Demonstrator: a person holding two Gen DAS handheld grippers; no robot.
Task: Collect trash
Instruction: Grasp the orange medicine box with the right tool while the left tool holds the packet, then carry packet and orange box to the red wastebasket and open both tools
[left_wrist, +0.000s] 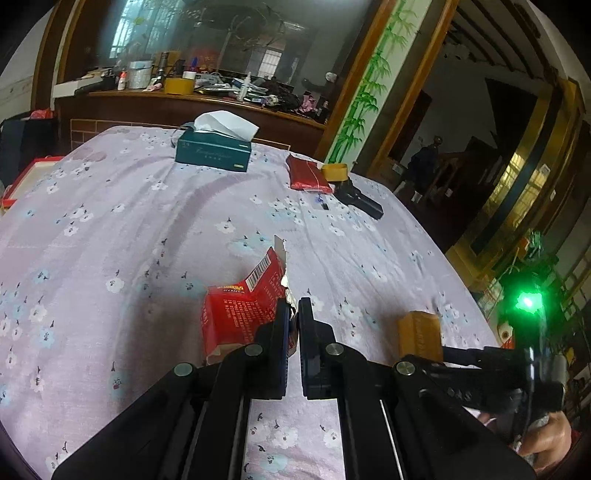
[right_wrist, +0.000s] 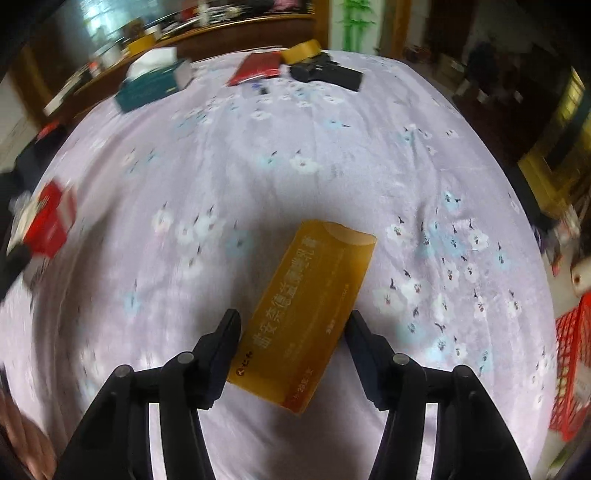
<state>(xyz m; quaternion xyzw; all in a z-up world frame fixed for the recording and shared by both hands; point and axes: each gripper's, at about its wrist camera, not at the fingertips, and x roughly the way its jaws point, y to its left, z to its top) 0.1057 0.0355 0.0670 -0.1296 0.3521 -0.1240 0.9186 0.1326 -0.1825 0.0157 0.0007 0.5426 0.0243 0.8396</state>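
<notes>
The left gripper (left_wrist: 294, 314) points forward and down over the table, its two black fingers pressed nearly together on the torn edge of a red pack (left_wrist: 240, 314). The pack is crumpled glossy card with a barcode strip and a ragged flap sticking up; it sits just left of the fingers, its lower part on the cloth (left_wrist: 147, 221).

The right gripper (right_wrist: 291, 325) tips steeply down over a yellow box (right_wrist: 306, 306). Its fingers stand spread on either side of the box's near half. The left finger looks to be at the box's edge, while a narrow gap shows by the right one, so they do not clamp it. The box is a long flat carton with smooth sides and printed characters, lying askew on the cloth near the table's near right edge. A hand (left_wrist: 546, 435) grips the right gripper's handle at the lower right of the left view.

The cloth is soft lilac fabric with pale flower prints, wrinkled in places. At the far side lie a green tissue box (left_wrist: 214, 149) with a white sheet poking up, a flat red packet (left_wrist: 308, 173) and a tape roll (left_wrist: 334, 171).
</notes>
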